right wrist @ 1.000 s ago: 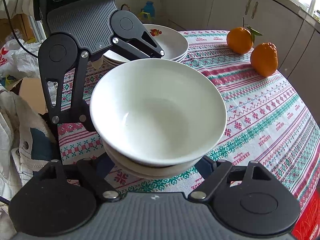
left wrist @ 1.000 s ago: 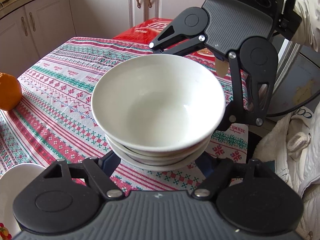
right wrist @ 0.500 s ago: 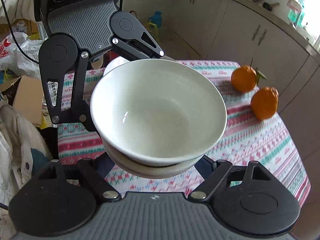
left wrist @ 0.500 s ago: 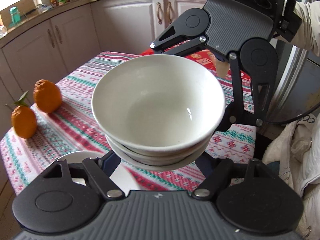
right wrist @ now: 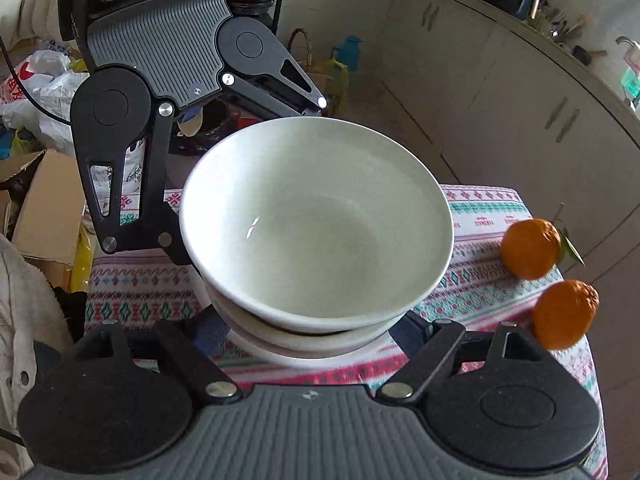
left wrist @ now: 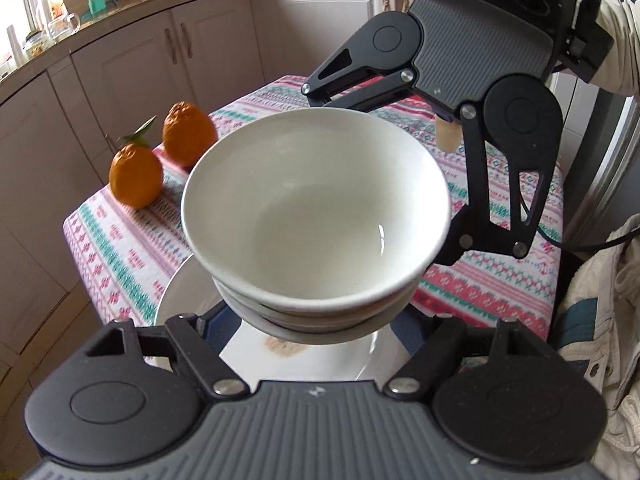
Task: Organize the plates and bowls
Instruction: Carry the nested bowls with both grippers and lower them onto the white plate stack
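A stack of nested white bowls (left wrist: pixel 316 208) hangs in the air above the patterned tablecloth (left wrist: pixel 120 248). My left gripper (left wrist: pixel 316 320) is shut on the lower part of the stack from the near side in the left wrist view. Opposite it, my right gripper (right wrist: pixel 316 328) is shut on the same bowl stack (right wrist: pixel 316 216). Each gripper's fingertips are hidden under the bowls. A white plate (left wrist: pixel 188 296) lies on the cloth directly below the stack.
Two oranges (left wrist: pixel 136 180) (left wrist: pixel 186 134) sit near the table's far corner, also seen as oranges (right wrist: pixel 530 248) (right wrist: pixel 564 314). Beige cabinets (left wrist: pixel 120 80) run behind. A cardboard box (right wrist: pixel 44 200) and bags stand on the floor. A white jacket (left wrist: pixel 600 300) hangs at the table's side.
Both grippers have carried the bowl stack across the table toward the oranges' end and slightly up. The white plate has come under the stack. The grip has not changed.
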Motion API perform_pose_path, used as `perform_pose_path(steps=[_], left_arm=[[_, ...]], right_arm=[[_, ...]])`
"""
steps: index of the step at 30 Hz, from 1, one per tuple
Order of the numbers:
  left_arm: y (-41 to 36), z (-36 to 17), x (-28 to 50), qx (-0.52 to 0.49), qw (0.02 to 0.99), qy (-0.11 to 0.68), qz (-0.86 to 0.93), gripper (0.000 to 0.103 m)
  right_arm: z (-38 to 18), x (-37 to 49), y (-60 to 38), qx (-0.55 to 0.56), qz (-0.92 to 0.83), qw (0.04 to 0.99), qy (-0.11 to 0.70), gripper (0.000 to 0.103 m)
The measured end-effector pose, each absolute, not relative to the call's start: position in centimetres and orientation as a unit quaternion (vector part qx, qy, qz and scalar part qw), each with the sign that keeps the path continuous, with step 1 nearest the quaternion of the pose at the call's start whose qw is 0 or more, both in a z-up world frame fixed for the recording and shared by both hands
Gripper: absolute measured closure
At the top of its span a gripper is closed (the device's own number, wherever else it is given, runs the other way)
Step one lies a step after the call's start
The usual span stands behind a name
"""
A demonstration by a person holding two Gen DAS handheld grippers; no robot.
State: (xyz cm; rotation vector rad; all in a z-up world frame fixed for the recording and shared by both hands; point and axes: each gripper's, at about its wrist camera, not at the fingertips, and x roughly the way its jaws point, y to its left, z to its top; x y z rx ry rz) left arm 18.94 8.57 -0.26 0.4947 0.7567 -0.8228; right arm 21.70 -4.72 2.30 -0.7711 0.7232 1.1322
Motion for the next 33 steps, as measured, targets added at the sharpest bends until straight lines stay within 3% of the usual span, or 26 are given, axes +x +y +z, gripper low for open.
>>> perform_pose_path(steps=[23,33], left_arm=[[11.0,-1.8,20.8,0.216,0.815,0.379,-0.381,0.023],[10.9,-1.9,20.4,0.219,0.829,0.366,-0.361,0.014]], right_arm=[[-0.9,25.6,-2.7,-0.299,0.529,0.704,0.368,0.015],[-1.1,25.6,-3.1,-0.286,0.525,0.711,0.37,0.012]])
